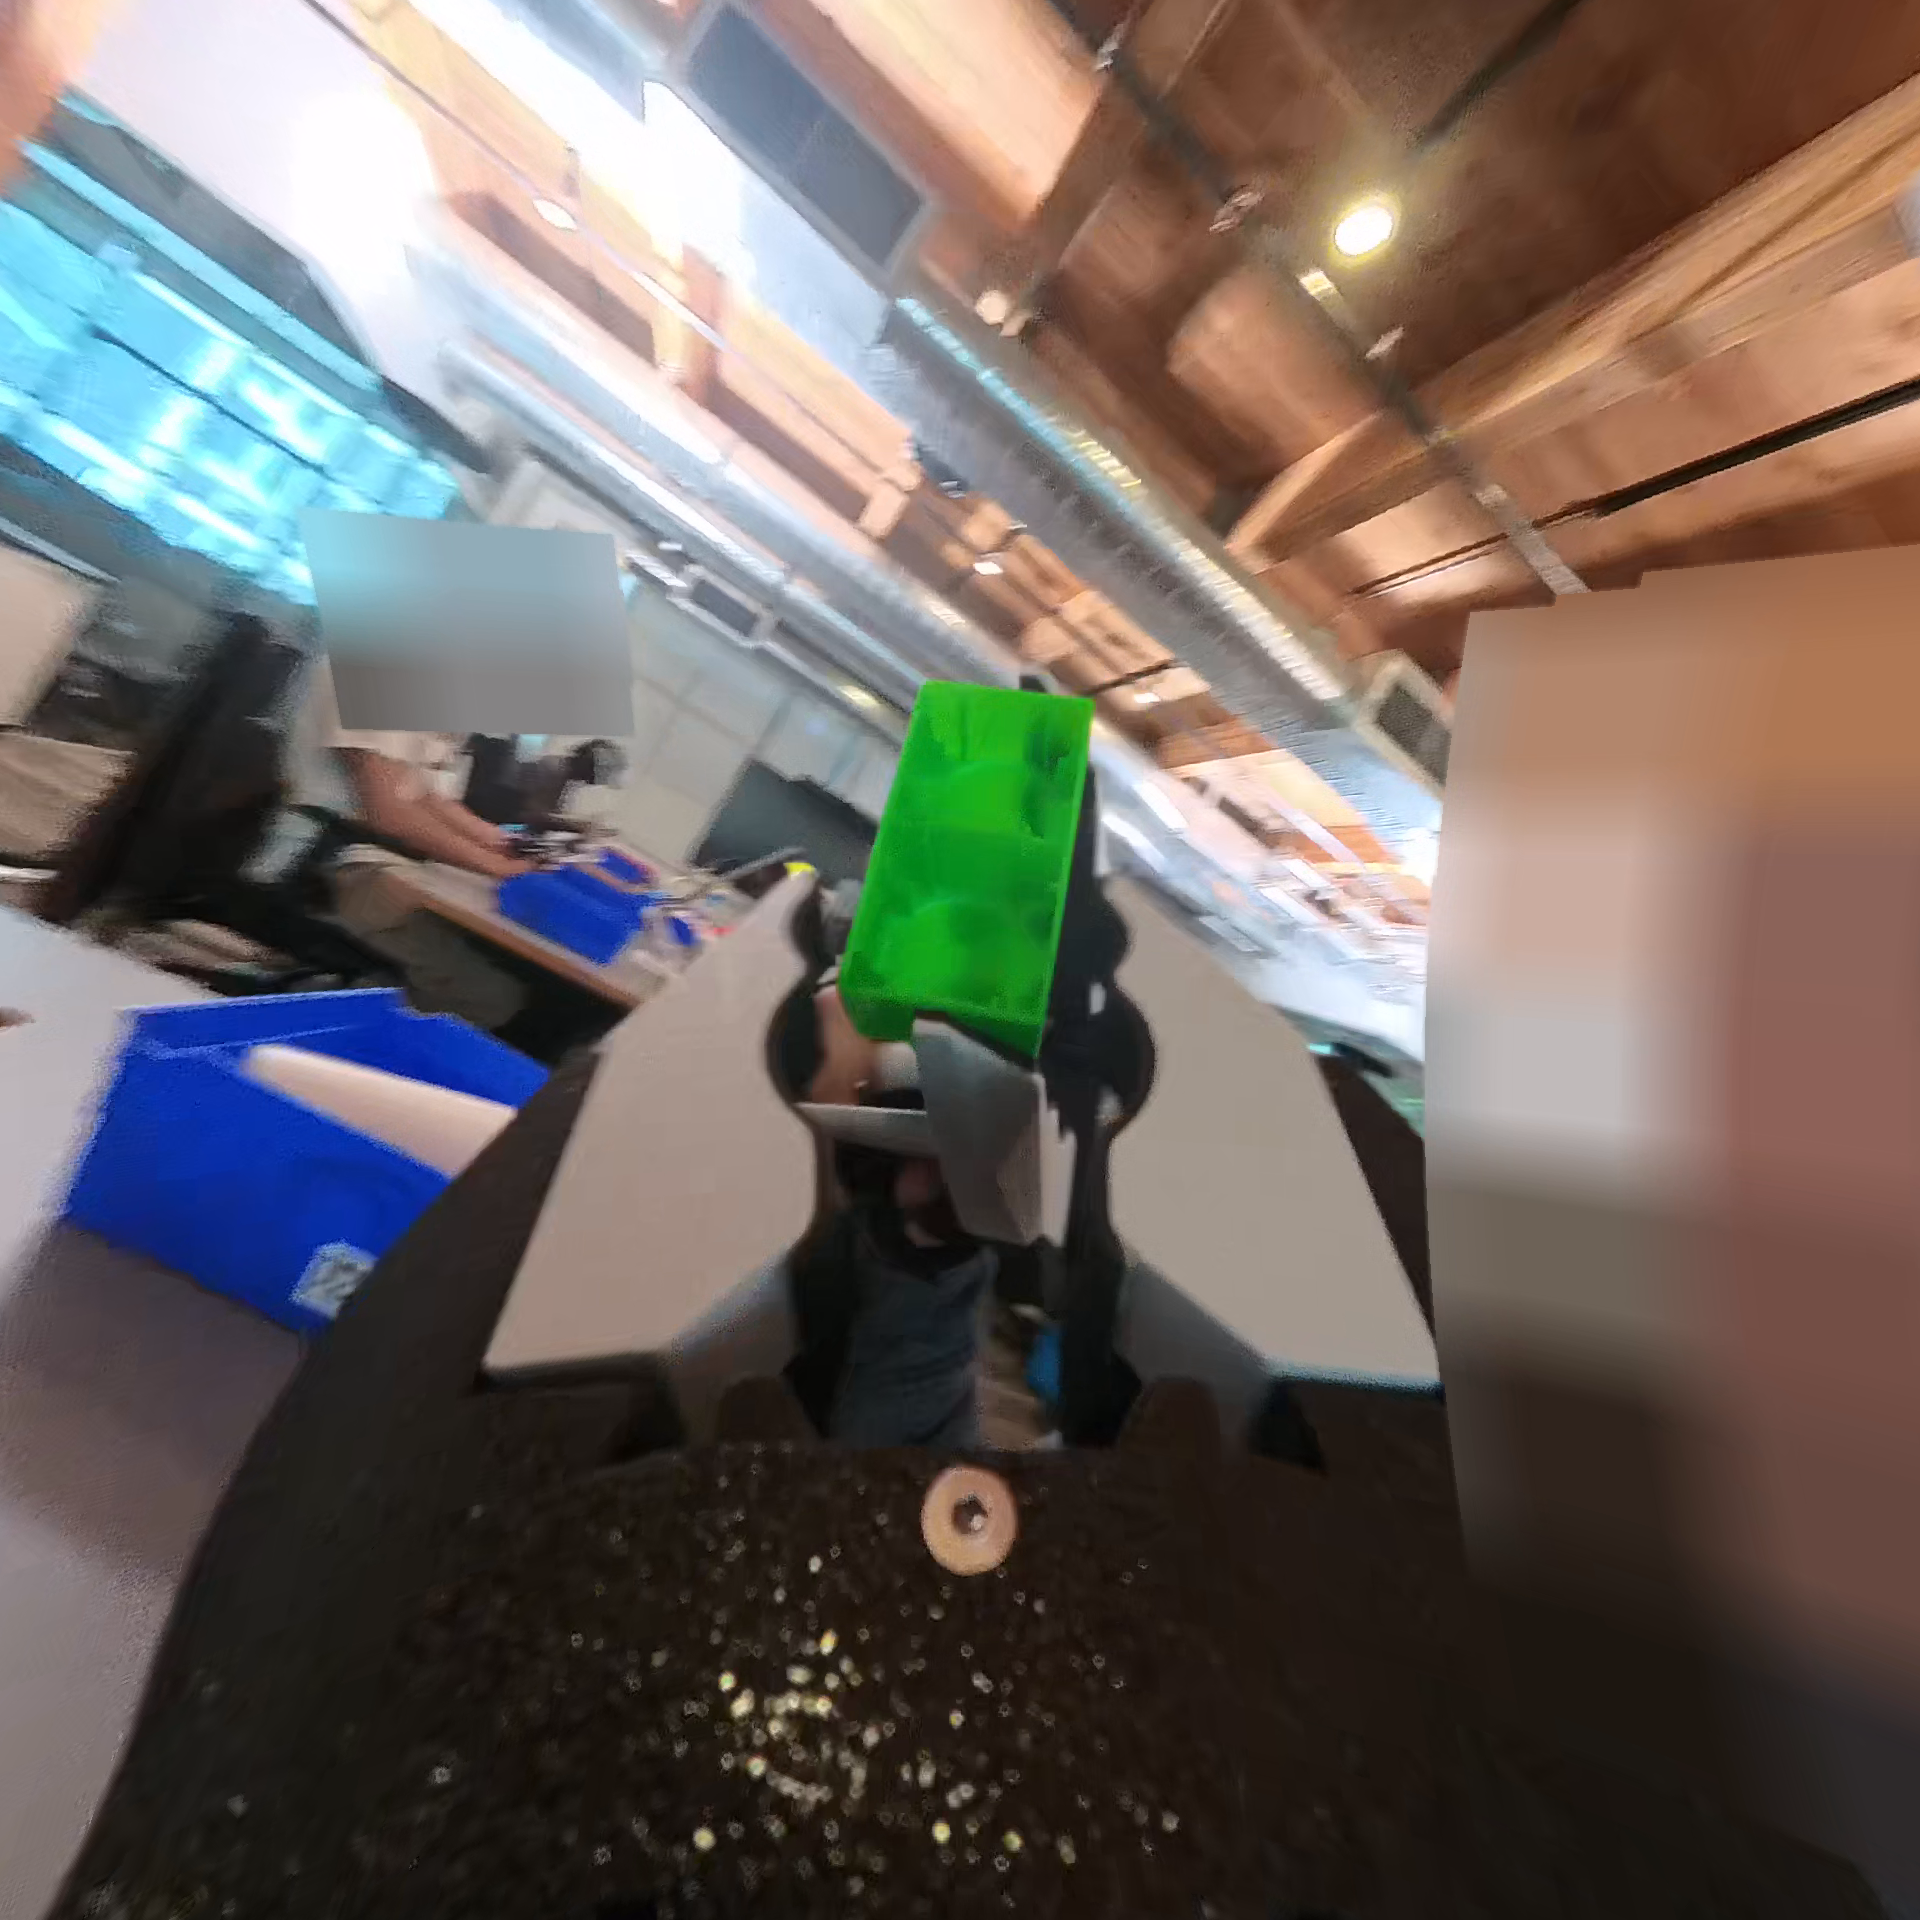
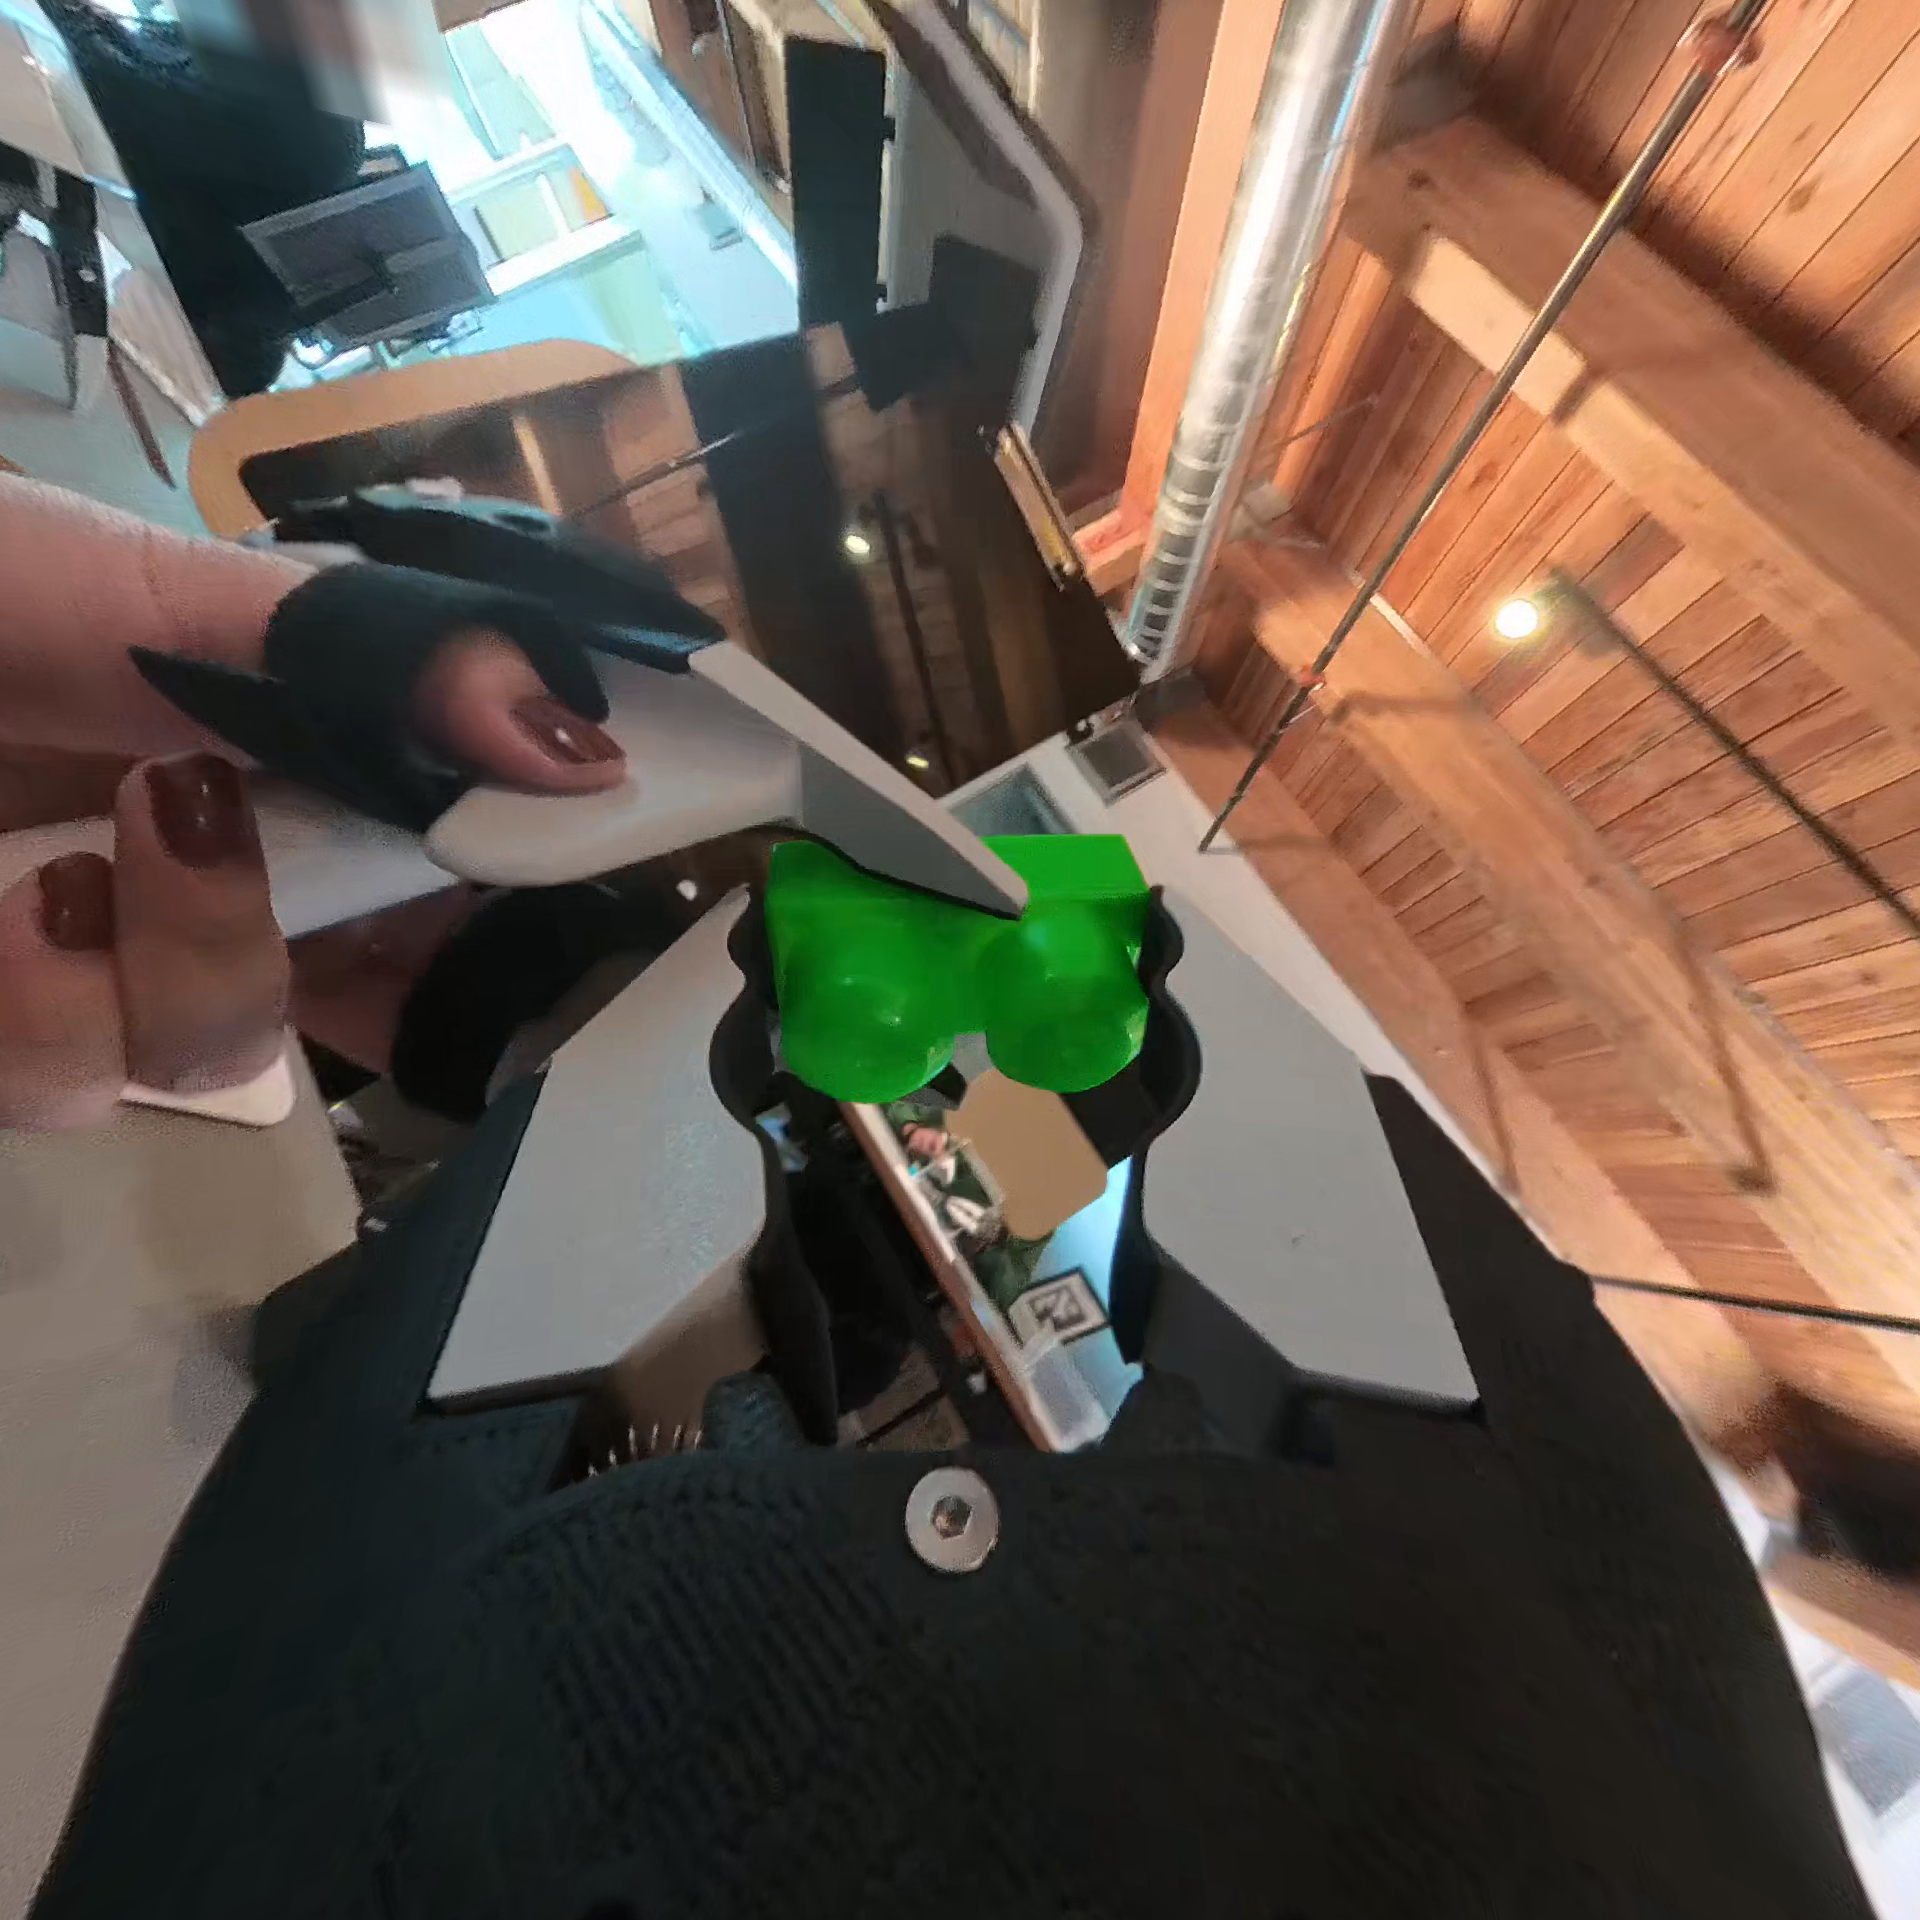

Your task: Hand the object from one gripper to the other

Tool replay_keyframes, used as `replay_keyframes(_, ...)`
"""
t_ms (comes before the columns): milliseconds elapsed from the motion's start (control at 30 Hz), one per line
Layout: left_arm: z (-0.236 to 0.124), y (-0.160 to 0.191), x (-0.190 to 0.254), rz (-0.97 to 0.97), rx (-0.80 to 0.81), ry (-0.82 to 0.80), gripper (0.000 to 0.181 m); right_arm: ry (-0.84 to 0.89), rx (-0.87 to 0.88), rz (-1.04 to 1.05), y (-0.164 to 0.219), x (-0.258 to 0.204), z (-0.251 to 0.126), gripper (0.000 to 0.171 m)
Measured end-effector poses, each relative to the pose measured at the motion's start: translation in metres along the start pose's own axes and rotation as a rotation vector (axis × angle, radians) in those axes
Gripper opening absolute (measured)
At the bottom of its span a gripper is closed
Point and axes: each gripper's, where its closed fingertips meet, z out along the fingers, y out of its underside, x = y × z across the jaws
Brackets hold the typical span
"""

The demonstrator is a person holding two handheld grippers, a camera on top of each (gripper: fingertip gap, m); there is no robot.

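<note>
1. The right gripper (image 2: 954,935) is clamping the green brick (image 2: 935,977) between its fingertips, in mid-air.
2. The left gripper (image 1: 956,904) is standing wide open and holding nothing, with one finger touching the brick.
3. The handover is apparently reaching the take-over step: the left jaws need to be closing before the right ones release.

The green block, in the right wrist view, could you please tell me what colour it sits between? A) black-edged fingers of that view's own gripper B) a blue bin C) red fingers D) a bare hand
A: the green block sits between the black-edged fingers of the right gripper, while a grey finger of the other gripper crosses over its top.
</note>
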Motion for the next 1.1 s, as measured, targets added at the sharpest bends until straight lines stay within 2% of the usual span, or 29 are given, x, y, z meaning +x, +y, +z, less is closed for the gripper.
replay_keyframes(33, -0.002, -0.002, -0.008, 0.047, -0.004, -0.072, 0.068, -0.020, -0.028, 0.009, 0.007, 0.000, -0.001, 0.071)
replay_keyframes(133, -0.014, -0.016, -0.021, 0.200, 0.009, -0.240, 0.086, -0.117, -0.154, 0.059, 0.035, -0.004, -0.007, 0.071)
replay_keyframes(300, -0.045, -0.050, -0.018, 0.285, 0.116, -0.325, 0.075, -0.277, -0.497, 0.136, 0.103, -0.005, -0.046, 0.070)
replay_keyframes(433, -0.067, -0.071, -0.018, 0.276, 0.197, -0.349, 0.066, -0.299, -0.884, 0.254, 0.172, 0.010, -0.123, 0.071)
replay_keyframes(633, -0.078, -0.078, -0.024, 0.294, 0.222, -0.396, 0.061, -0.048, -1.363, 0.452, 0.243, 0.047, -0.246, 0.071)
replay_keyframes(733, -0.075, -0.073, -0.028, 0.297, 0.199, -0.413, 0.061, 0.036, -1.465, 0.523, 0.260, 0.052, -0.275, 0.071)
replay_keyframes(833, -0.069, -0.066, -0.033, 0.292, 0.162, -0.422, 0.064, 0.132, -1.500, 0.543, 0.271, 0.061, -0.284, 0.072)
replay_keyframes(933, -0.064, -0.059, -0.038, 0.291, 0.123, -0.441, 0.064, 0.164, -1.478, 0.544, 0.276, 0.065, -0.278, 0.084)
replay_keyframes(1100, -0.063, -0.057, -0.040, 0.332, 0.096, -0.486, 0.065, 0.180, -1.422, 0.436, 0.276, 0.075, -0.259, 0.085)
